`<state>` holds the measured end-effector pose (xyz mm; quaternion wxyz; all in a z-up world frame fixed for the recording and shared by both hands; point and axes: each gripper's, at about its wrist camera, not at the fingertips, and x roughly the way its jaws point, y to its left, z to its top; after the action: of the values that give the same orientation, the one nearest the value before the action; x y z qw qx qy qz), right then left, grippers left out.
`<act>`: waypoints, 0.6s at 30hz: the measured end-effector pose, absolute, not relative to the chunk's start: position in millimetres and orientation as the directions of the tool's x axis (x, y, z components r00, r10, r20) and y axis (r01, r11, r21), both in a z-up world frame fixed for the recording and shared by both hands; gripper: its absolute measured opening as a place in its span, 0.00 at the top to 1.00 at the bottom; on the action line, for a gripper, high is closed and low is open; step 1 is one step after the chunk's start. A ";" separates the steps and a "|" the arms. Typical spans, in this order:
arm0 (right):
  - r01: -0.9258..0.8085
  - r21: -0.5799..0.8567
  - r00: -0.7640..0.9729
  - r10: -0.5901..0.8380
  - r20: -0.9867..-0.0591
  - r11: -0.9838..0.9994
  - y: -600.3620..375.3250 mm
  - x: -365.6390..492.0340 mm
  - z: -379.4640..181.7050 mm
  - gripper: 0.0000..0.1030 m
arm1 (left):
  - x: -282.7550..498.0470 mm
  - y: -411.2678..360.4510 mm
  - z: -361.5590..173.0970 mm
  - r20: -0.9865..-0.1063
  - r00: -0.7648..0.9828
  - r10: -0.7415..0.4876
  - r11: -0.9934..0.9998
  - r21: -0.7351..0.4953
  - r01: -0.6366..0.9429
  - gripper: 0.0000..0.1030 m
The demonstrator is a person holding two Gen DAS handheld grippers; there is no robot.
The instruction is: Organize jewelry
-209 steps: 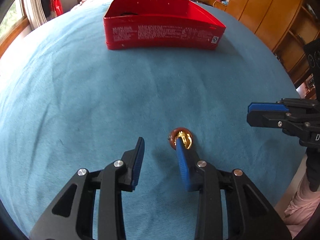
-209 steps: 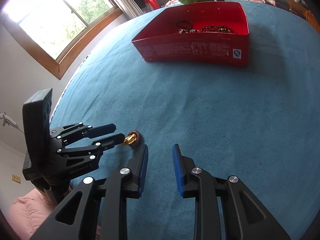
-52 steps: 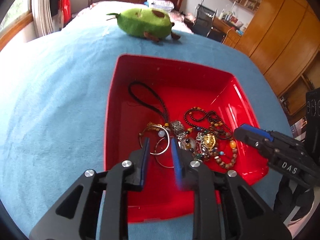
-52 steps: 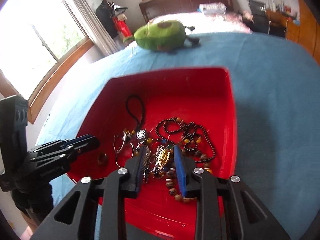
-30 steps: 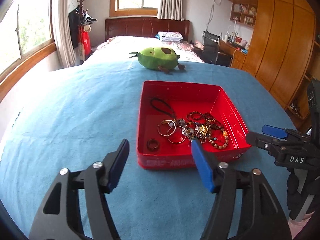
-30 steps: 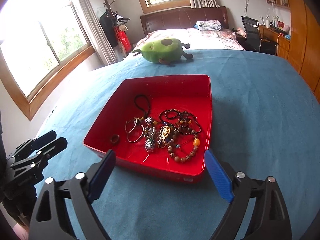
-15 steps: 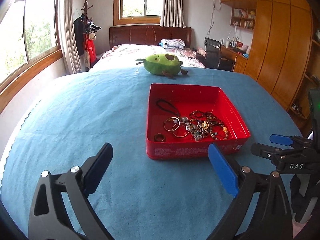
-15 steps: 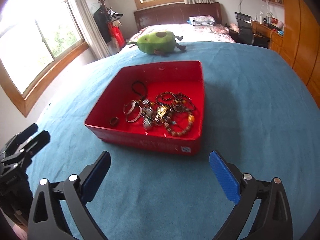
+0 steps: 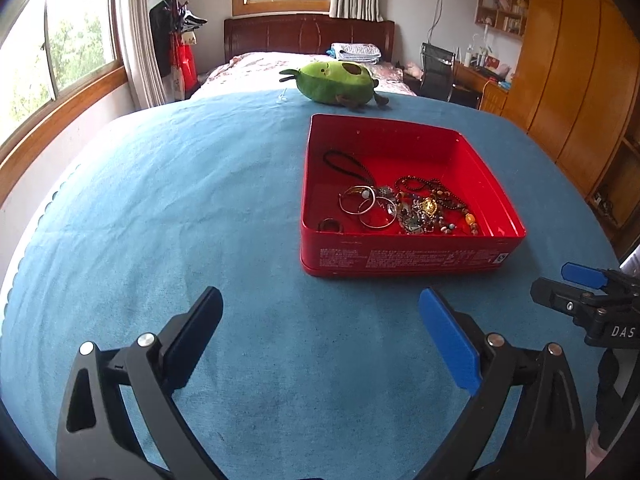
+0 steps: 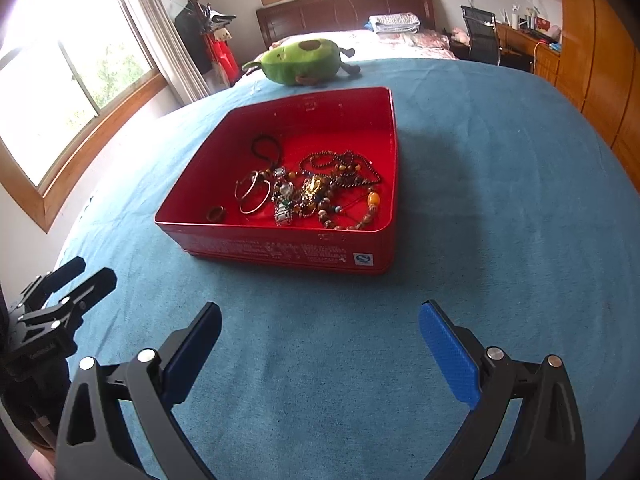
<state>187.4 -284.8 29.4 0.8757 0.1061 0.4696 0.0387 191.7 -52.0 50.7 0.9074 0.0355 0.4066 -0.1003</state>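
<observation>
Landmark: red tin (image 9: 404, 258) on the blue cloth (image 9: 200, 200). Everything below is placed against it.

Far left of the tin, off the cloth – windows and a coat stand (image 9: 176, 40) by the wall. Behind the tin, just past its far wall, a green avocado plush (image 9: 330, 82) lies on the cloth, apart from the tin; the bed headboard (image 9: 308, 36) is further back.

Left gripper (image 9: 320, 344): in front of the tin and left of its near wall, over bare cloth. Jaws are opening, already about as wide as they go, nothing between them, pads touching nothing.

Inside the tin, left to right: a brown ring (image 9: 330, 225) alone in the near-left corner; a black cord loop (image 9: 348, 164) further back; two silver bangles (image 9: 368, 206) overlapping each other; then a tangled heap of bead strands with a gold pendant (image 9: 429, 205) and an amber bead (image 10: 374, 199) toward the near-right wall. All jewelry sits in the tin's near half – far half is bare red floor.

Right gripper (image 10: 320, 346): in front of the tin's near wall, over cloth, spread wide, empty. From the left wrist view it shows right of the tin (image 9: 576, 280).

Right of the tin, beyond the cloth: wooden wardrobes (image 9: 568, 60), a desk and a black chair (image 9: 436, 68).
</observation>
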 end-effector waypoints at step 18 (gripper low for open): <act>0.046 0.234 0.585 0.163 -0.795 0.971 -289.2 208.5 24.6 0.04 | 219.8 -58.3 51.9 -0.758 0.631 -0.164 0.976 -0.033 0.214 0.05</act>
<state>208.5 -289.2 24.6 0.8826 0.1153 0.4545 0.0332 219.8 -58.3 51.9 0.9027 0.0298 0.4164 -0.1046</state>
